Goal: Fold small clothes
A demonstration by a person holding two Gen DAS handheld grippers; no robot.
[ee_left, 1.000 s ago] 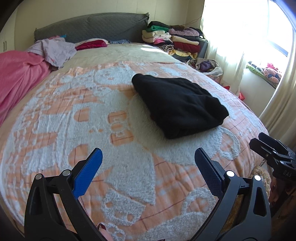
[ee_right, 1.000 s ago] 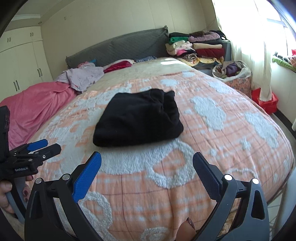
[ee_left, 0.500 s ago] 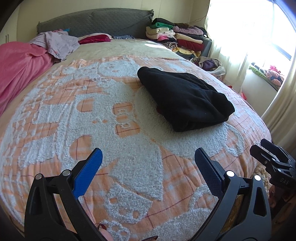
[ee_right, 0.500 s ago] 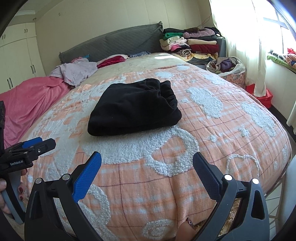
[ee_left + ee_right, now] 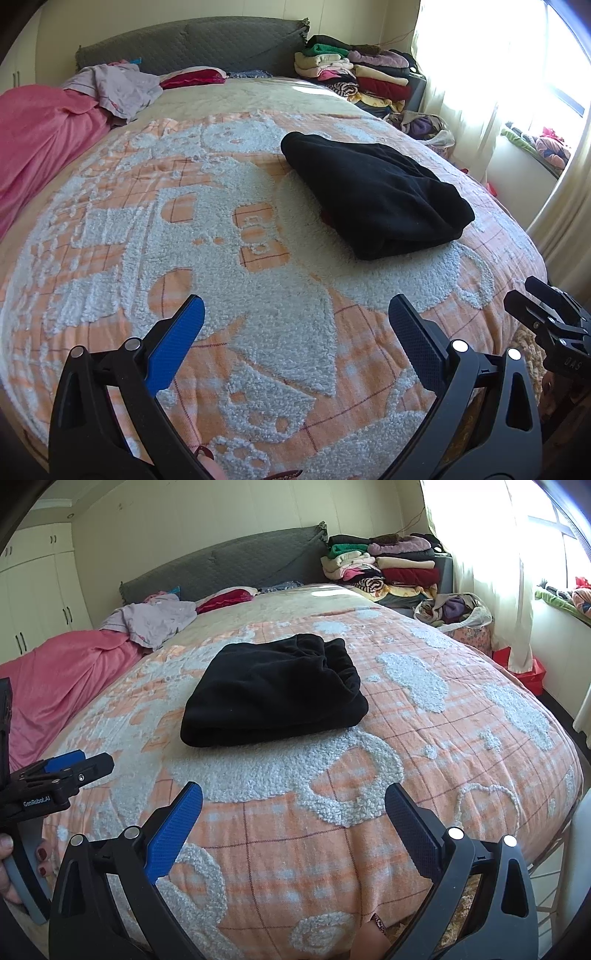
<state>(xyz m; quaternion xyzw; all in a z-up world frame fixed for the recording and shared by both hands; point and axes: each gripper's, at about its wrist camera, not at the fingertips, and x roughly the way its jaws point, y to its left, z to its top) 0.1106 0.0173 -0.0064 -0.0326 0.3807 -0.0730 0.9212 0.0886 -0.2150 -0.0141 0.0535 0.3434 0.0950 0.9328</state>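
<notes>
A folded black garment [image 5: 373, 195] lies on the orange and white bedspread [image 5: 221, 258]; it also shows in the right wrist view [image 5: 273, 694]. My left gripper [image 5: 295, 321] is open and empty, held over the near part of the bed, well short of the garment. My right gripper [image 5: 293, 805] is open and empty, also near the bed's front edge, with the garment ahead. The right gripper shows at the right edge of the left wrist view [image 5: 546, 317], and the left gripper shows at the left edge of the right wrist view [image 5: 62, 771].
A pink blanket [image 5: 40, 140] and a lilac garment [image 5: 122, 85] lie at the bed's far left. A stack of folded clothes [image 5: 384, 568] stands by the grey headboard [image 5: 229, 565]. A bag of clothes [image 5: 454, 613] and a red box [image 5: 524, 664] sit by the window curtain.
Both grippers have drawn back and down toward the bed's front edge, so the black garment sits a little farther ahead. Both stay open and empty.
</notes>
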